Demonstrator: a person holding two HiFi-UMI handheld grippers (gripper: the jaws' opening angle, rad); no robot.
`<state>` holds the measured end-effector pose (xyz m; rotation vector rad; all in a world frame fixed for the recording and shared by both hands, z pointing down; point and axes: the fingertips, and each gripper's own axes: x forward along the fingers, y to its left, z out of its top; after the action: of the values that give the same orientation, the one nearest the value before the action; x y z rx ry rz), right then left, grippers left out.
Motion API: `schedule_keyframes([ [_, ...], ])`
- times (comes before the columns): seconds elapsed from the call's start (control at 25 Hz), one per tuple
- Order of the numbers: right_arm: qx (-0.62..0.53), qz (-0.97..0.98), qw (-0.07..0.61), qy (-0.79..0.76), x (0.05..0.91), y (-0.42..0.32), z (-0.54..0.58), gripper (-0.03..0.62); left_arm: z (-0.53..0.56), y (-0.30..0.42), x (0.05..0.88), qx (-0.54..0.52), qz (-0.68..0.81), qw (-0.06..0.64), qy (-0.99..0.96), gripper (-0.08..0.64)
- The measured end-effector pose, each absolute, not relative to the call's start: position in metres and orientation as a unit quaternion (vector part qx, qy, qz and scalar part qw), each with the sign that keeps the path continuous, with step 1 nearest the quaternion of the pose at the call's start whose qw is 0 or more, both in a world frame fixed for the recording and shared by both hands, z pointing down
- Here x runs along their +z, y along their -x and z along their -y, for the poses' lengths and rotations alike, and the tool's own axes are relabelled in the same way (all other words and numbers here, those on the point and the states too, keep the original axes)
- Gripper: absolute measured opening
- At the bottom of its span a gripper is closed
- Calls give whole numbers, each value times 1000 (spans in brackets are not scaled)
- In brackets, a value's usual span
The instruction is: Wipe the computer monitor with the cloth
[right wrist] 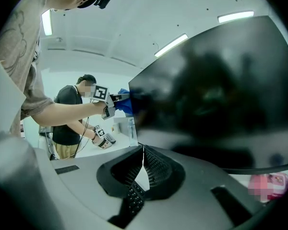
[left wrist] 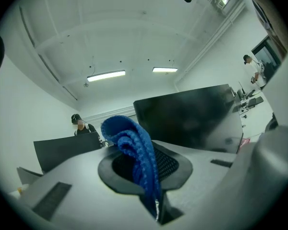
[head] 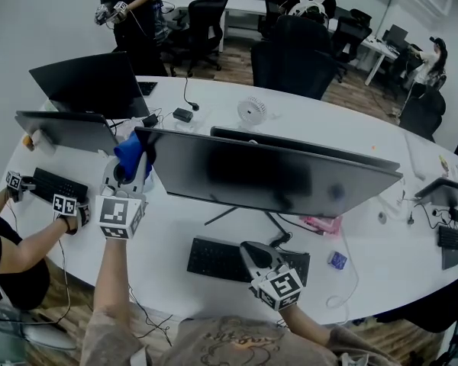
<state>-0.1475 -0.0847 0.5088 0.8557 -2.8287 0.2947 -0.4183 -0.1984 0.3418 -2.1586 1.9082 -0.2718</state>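
Observation:
A wide dark monitor (head: 267,174) stands mid-table on a thin stand. My left gripper (head: 131,170) is raised at the screen's left edge and is shut on a bunched blue cloth (head: 130,152). In the left gripper view the cloth (left wrist: 134,150) sticks up from between the jaws, with the monitor (left wrist: 192,121) just beyond to the right. My right gripper (head: 253,256) hovers low over the black keyboard (head: 214,258) in front of the screen, shut with nothing in it. Its own view shows the screen (right wrist: 216,95) close above and the cloth (right wrist: 126,101) at the screen's edge.
At the left a second person's arm holds grippers (head: 65,204) near another keyboard (head: 57,183). Two more monitors (head: 91,82) stand at the back left. A small white fan (head: 252,110), a pink object (head: 324,224) and a blue item (head: 337,260) lie on the white table (head: 175,227).

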Motion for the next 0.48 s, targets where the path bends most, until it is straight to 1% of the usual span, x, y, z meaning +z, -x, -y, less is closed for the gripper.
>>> schedule_keyframes([
  [0.48,88,949,78,-292,500,144,73,21,192,418,288,-66,-654,169,735,46],
])
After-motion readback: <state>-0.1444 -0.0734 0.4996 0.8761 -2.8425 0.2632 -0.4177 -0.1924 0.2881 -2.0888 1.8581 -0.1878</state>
